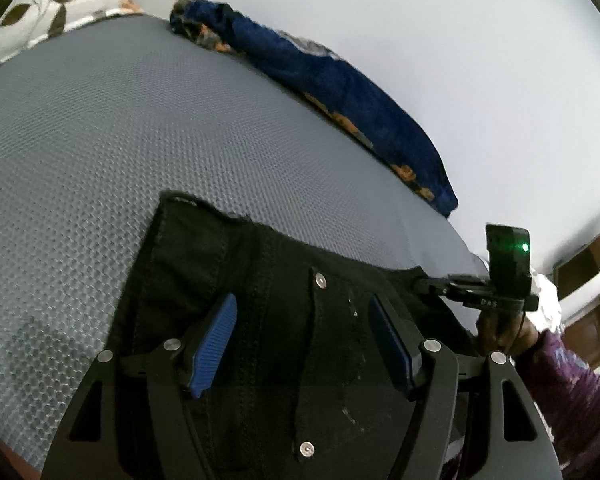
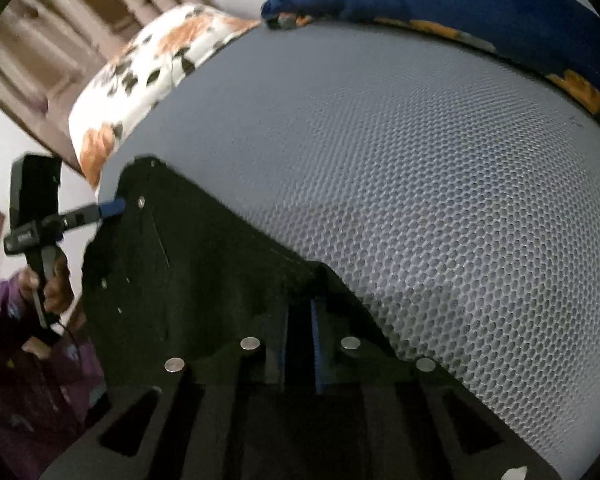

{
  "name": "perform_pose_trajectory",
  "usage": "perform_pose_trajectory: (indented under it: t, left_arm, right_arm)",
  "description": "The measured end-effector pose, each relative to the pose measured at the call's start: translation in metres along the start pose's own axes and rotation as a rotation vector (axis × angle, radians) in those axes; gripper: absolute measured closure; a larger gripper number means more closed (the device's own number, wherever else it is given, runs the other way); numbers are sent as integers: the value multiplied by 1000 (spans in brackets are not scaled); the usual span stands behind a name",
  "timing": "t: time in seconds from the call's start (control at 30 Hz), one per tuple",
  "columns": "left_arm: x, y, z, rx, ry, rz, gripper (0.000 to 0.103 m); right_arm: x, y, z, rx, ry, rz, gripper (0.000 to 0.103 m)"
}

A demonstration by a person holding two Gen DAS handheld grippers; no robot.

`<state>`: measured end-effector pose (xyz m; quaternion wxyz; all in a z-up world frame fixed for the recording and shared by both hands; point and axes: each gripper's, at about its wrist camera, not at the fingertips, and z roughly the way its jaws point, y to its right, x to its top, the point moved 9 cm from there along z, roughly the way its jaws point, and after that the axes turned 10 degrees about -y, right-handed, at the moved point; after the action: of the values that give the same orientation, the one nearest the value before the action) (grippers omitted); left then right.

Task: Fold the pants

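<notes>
In the left wrist view the left gripper (image 1: 302, 344) has its blue pads (image 1: 216, 344) spread wide, straddling the black pants (image 1: 260, 280) without pinching them; a riveted pocket seam runs between the pads, so the tool seems poised over the waist end, ready to close on an edge. In the right wrist view the right gripper (image 2: 300, 344) has its fingers drawn close together with dark cloth between them, apparently clamped on a fold of the pants, though the shadow at lower centre makes the contact hard to confirm; holding one edge while the other tool hovers would keep the cloth taut for a fold. The pants lie on the grey mesh mattress (image 1: 140, 140), filling the lower centre of the left view and the lower left of the right view. Only the right view shows the other tool's tip touching the far corner of the garment, at middle left; only the left view shows the rivets plainly. A blue blanket (image 1: 360, 92) lies along the mattress's far edge; a floral pillow (image 2: 148, 60) sits at upper left of the right view.
</notes>
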<state>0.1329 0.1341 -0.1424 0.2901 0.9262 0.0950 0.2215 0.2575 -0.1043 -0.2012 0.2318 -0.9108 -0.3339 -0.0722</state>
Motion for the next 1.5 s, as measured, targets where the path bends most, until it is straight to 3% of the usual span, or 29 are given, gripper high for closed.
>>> perform_pose_trajectory:
  t: [0.13,0.2,0.3,0.5,0.53,0.6,0.63,0.7,0.77,0.87,0.97,1.0,1.17,1.23,1.33,1.47,1.5]
  left_arm:
    - [3,-6,-3,38,48,26,34]
    - [0,-7,1,61,45,42,34]
    - [-2,-2,0,117,90,122,34]
    - [-9,5,14,236,69,261,34]
    - [-9,4,14,236,75,270,34]
    - [-10,-1,16,211,69,265,34]
    - [-11,-3,17,196,62,250,34]
    - [-8,-5,16,182,58,227,34]
    - [-7,-4,15,180,47,203,34]
    - [-4,-4,13,176,58,208,33]
    - [-10,-6,22,205,46,264,33]
    - [-12,-4,24,228,55,303,33]
    - [-18,-1,30,309,70,397,33]
    - [-17,-3,29,303,77,391,33]
    - [-17,-2,30,328,72,406,32]
    - [-13,-2,28,326,62,383,32]
    - [-13,-2,29,323,61,382,33]
  right_arm:
    - [2,22,-2,60,93,151,97]
    - [4,29,2,44,121,186,98]
    - [13,31,4,16,152,202,98]
    - [12,30,7,-42,159,182,100]
    - [12,34,5,1,169,215,100]
    - [11,48,-4,57,228,308,84]
    - [10,54,-7,97,254,347,84]
    - [7,67,-17,60,298,409,83]
    - [2,71,-36,91,351,481,83]
    - [-9,43,-63,181,405,489,81]
    - [-42,-3,-56,222,336,463,67]
    - [-58,-20,-47,240,311,447,67]
    - [-138,-83,4,178,163,347,69]
    - [-156,-94,5,90,164,307,77]
    - [-169,-106,-5,-43,137,252,78]
    - [-171,-109,-37,48,278,294,75]
    - [-173,-108,-32,58,269,308,75]
